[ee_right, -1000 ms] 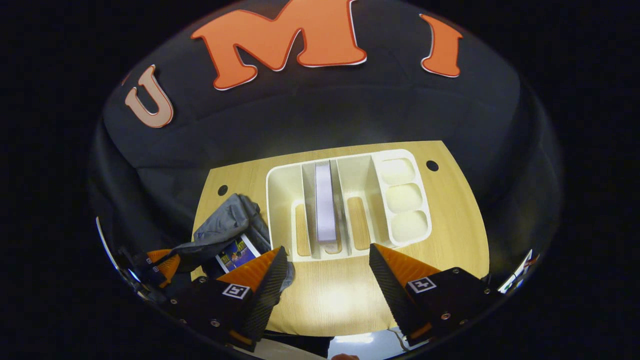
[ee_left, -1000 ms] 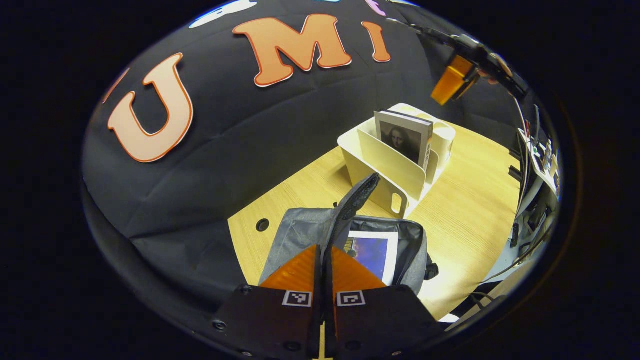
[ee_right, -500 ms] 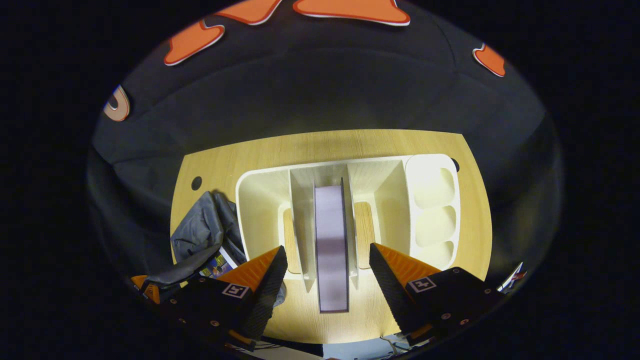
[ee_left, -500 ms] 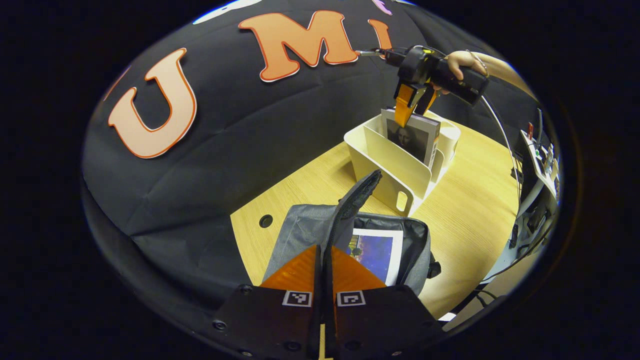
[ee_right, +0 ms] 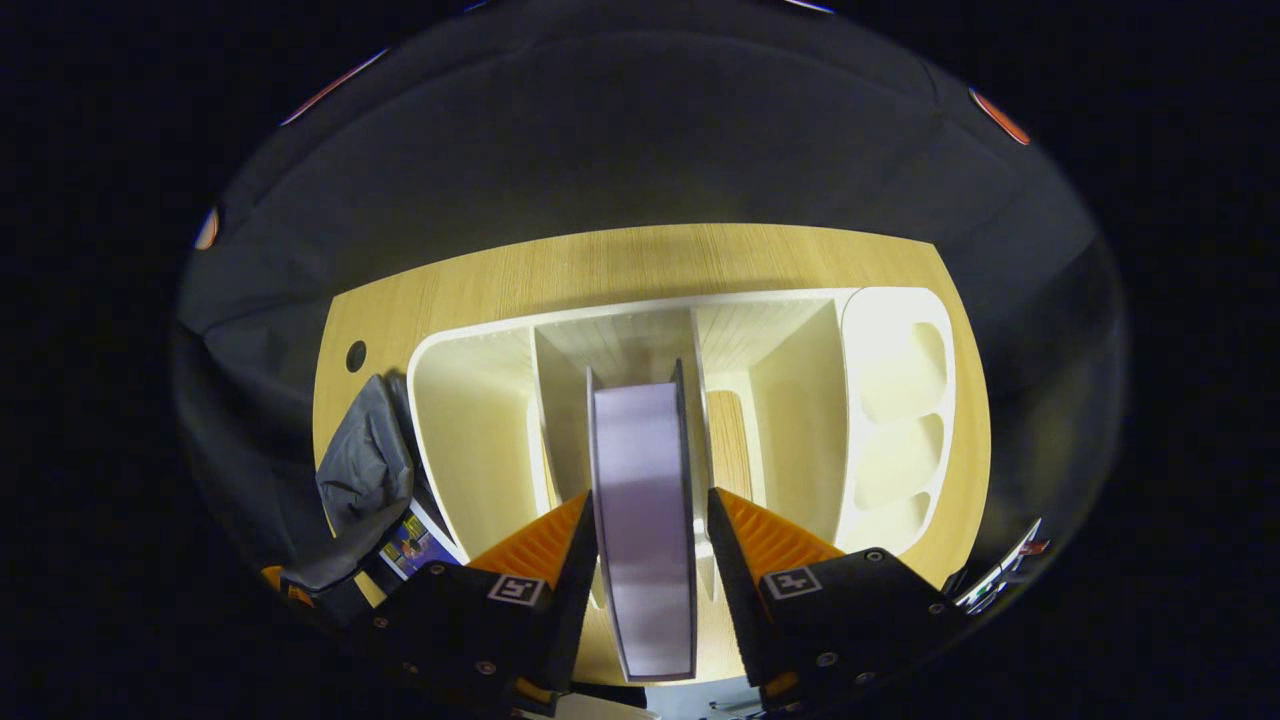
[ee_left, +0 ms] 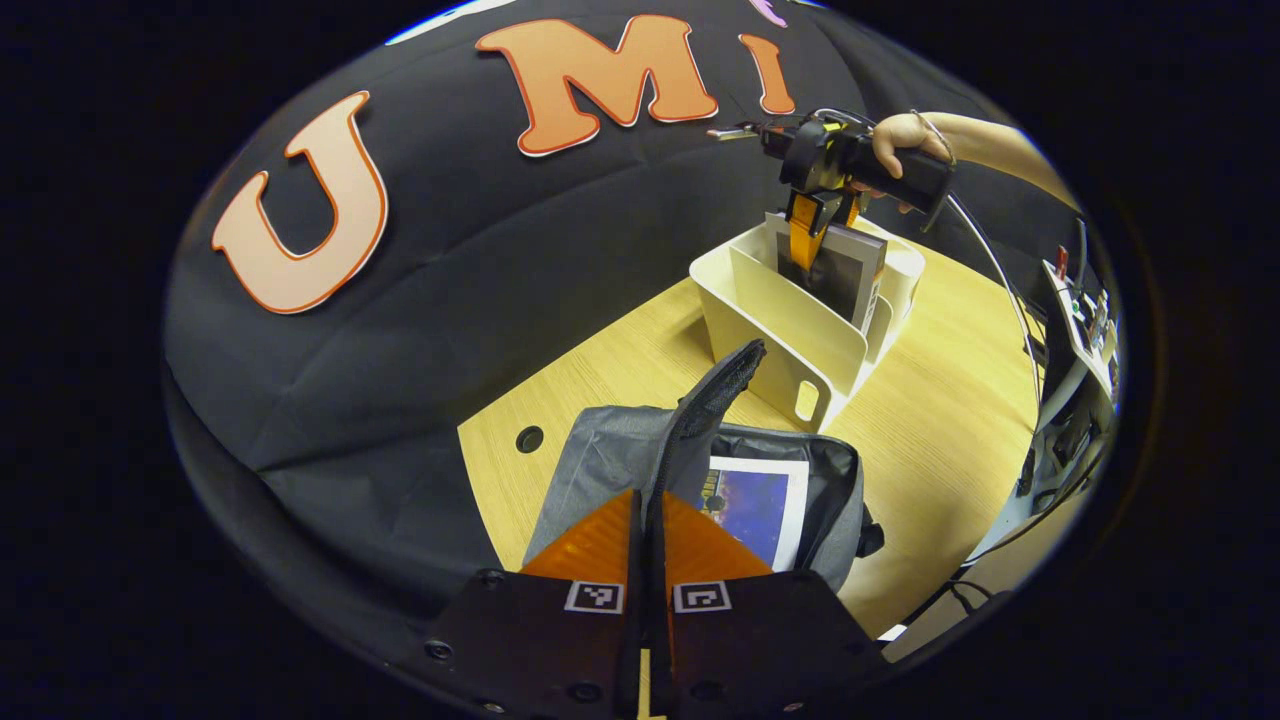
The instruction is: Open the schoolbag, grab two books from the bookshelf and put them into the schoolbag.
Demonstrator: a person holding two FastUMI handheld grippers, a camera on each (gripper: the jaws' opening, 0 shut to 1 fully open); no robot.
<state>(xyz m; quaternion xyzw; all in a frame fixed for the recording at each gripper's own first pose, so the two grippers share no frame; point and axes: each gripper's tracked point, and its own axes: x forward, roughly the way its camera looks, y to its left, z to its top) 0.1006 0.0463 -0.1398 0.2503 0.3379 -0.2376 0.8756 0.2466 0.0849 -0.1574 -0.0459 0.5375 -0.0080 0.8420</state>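
In the left gripper view, the left hand-held gripper (ee_left: 648, 520) sits nearest, its two orange fingers pressed together on the dark strap-like flap (ee_left: 712, 400) of the grey fabric schoolbag (ee_left: 600, 470), which rises from between the tips and stands up over the bag. The schoolbag lies on the light wooden tabletop (ee_left: 940, 400) near its front edge, its mouth open. Inside it rests one book with a blue-purple cover and white border (ee_left: 755, 505), lying flat against the bag's inner wall.

Just beyond the bag stands the cream plastic bookshelf with upright dividers (ee_left: 790, 320), toward the far edge of the tabletop, close to the black cloth wall. A second book with a dark portrait cover and pale page edges (ee_left: 850, 275) stands upright in one of its middle slots. The right hand-held gripper (ee_left: 815, 225), held by a person's hand (ee_left: 900, 135), reaches down from above onto the top of this book.

In the right gripper view, the right hand-held gripper (ee_right: 648, 520) straddles the pale top edge of the book (ee_right: 645, 520), one orange finger on each side. The fingers stand narrow, close against the covers; whether both press on it cannot be told. The bookshelf (ee_right: 880, 400) spreads beyond, three rounded cups along one end, and the schoolbag (ee_right: 360, 470) lies beside the other end.
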